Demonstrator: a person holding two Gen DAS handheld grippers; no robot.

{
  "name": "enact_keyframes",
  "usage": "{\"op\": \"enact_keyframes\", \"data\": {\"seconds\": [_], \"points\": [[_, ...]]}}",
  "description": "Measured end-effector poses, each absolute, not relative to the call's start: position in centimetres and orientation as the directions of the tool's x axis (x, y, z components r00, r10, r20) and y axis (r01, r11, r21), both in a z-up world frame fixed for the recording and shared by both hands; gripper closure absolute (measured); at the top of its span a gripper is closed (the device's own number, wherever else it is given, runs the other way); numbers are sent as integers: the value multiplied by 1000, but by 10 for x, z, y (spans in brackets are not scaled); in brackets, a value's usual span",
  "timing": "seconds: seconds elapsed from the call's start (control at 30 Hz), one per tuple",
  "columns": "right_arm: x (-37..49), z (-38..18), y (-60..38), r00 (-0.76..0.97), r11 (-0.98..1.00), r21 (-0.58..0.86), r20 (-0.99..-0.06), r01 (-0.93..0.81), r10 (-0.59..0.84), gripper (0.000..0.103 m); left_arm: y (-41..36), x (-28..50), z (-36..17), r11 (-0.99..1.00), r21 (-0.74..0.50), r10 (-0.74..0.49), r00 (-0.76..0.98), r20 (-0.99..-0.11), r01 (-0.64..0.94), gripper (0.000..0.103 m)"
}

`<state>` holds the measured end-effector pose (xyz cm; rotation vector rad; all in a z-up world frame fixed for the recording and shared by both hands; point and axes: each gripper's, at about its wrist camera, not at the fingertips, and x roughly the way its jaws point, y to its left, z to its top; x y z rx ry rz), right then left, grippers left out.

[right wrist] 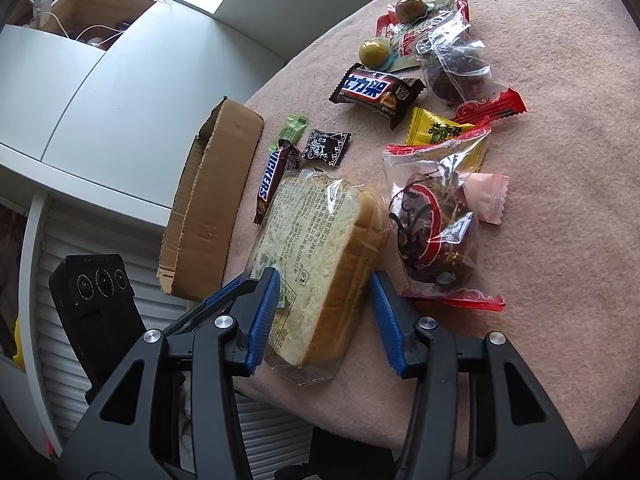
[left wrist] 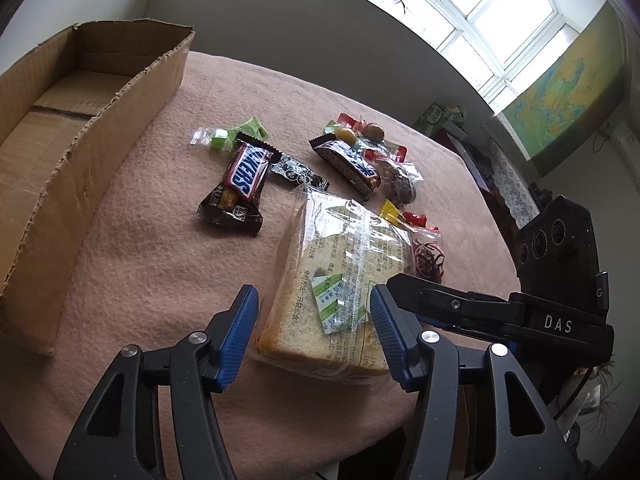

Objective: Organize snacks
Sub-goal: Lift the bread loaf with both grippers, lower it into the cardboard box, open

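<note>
A clear bag of sliced bread lies on the pink tablecloth near the front edge. My left gripper is open, its blue pads either side of the bread's near end. My right gripper is open too, straddling the bread from the other side; it shows in the left wrist view. A Snickers bar, a second bar and several small wrapped sweets lie beyond the bread. An open cardboard box stands at the left.
A bag of dark dried fruit, a pink sweet and a yellow packet lie right of the bread. The table's front edge is close to both grippers. A white cabinet stands behind the box.
</note>
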<state>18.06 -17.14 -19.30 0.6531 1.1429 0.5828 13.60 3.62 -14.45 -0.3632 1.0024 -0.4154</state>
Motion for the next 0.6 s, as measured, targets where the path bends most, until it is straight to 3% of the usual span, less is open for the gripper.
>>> {"op": "enact_keyframes", "data": {"seconds": [0.6], "points": [[172, -168, -157, 329, 691, 707, -624, -149, 709, 59, 31, 121, -130, 865, -466, -491, 505, -710, 187, 49]]}}
